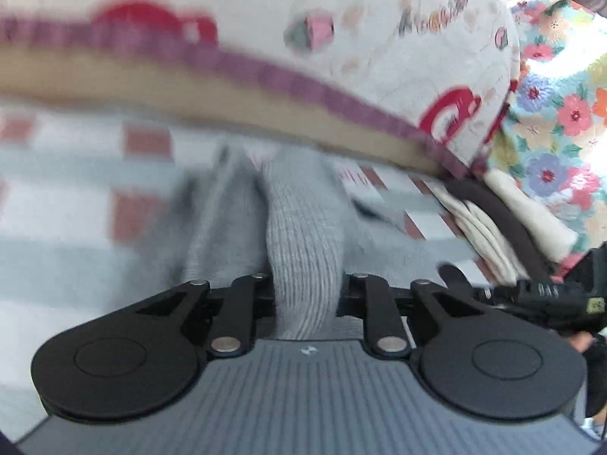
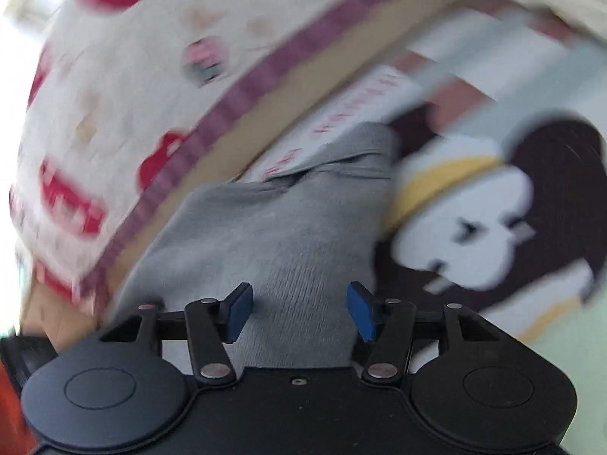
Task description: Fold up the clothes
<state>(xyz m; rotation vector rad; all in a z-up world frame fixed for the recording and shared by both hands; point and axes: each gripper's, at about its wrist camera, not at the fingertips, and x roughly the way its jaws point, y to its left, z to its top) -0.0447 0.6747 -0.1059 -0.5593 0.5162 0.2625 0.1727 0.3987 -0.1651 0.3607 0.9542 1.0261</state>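
left gripper [image 1: 305, 288] – pinches grey knit [image 1: 303, 235] | print lettering – blurred, unreadable

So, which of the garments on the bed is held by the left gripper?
The grey knit garment: a bunched fold sits clamped in the left gripper. The cream folded pile lies untouched aside.

Checked bedsheet [image 1: 144, 144], pale with red squares and grey-blue bands, across the middle left of the left wrist view; blurred. Cream cushion or headboard cover [image 1: 265, 11] with red shapes and a purple band along its lower edge, filling the top of that view; tan strip [image 1: 151, 83] just beneath the band. Floral fabric [image 1: 557, 113], multicoloured, at the right edge, brightly lit. Folded cream cloths [image 1: 478, 227] stacked below it. In the right wrist view, dark brown and white cartoon print [image 2: 493, 220] at right, blurred. Bright daylight at upper left [image 2: 15, 0].
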